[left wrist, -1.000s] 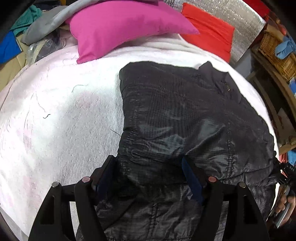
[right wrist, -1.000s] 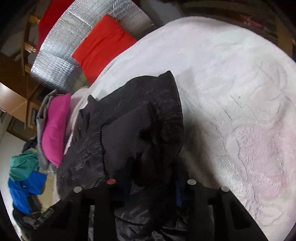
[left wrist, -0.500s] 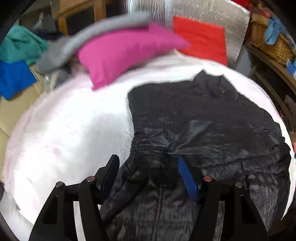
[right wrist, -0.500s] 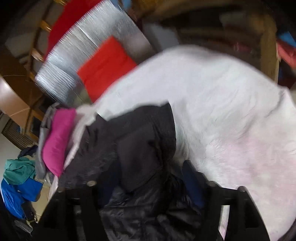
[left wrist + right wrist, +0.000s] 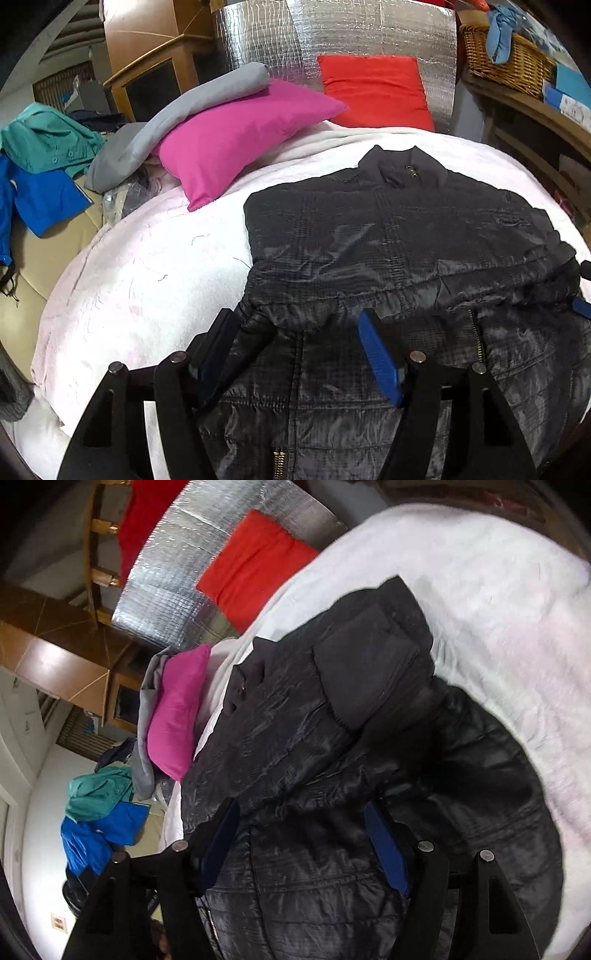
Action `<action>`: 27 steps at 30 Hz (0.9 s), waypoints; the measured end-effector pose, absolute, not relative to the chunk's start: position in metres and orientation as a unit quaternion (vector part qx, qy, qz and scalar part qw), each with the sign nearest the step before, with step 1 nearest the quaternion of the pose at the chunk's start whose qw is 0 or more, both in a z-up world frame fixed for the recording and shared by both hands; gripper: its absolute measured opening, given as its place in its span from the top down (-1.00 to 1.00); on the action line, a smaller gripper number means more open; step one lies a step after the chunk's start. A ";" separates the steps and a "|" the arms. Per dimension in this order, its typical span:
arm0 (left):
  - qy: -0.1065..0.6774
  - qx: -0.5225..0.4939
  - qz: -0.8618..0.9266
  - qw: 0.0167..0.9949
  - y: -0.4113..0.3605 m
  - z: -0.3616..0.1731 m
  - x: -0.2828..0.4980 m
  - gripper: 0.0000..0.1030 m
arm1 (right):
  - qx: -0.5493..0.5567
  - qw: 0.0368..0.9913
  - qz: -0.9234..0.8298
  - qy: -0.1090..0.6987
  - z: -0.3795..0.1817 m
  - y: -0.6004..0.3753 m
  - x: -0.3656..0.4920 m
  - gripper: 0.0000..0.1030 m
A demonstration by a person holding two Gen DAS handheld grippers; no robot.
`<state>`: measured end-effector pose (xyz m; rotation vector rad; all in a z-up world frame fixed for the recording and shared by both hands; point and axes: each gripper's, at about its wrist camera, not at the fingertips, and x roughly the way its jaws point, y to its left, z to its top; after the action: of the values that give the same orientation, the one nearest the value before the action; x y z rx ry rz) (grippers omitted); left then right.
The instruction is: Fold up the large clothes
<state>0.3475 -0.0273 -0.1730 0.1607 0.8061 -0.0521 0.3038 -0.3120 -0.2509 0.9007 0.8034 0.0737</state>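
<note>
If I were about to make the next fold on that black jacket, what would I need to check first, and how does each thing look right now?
1. Left claw open, pads off the cloth: ok.
2. Right claw open, nothing pinched: ok.
3. Black jacket lying on the white blanket, collar towards the pillows: ok.
4. Jacket smooth: not ok, its near part is bunched and wrinkled.
5. Sleeve folded in over the body on the right-hand side: ok.
6. Pink pillow clear of the jacket: ok, a strip of blanket shows between them.
</note>
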 end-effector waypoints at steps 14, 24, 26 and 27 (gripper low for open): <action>0.549 -0.096 -0.130 0.820 -0.021 -0.230 0.393 -0.36 | 0.483 0.789 0.006 0.379 -0.284 -0.317 0.345 -0.44; 0.519 -0.286 -0.120 0.797 0.008 -0.247 0.436 -0.35 | 0.487 0.800 -0.029 0.348 -0.286 -0.321 0.374 0.32; 0.512 -0.298 -0.115 0.798 0.011 -0.248 0.439 -0.05 | 0.474 0.808 -0.031 0.347 -0.283 -0.318 0.374 0.46; 0.509 -0.305 -0.117 0.796 0.012 -0.249 0.441 0.11 | 0.466 0.816 -0.030 0.342 -0.278 -0.317 0.373 0.53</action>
<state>0.4412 0.0124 -0.2490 -0.6555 1.0927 -0.2506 0.3729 -0.3169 -0.2780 0.9938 0.7290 -0.0644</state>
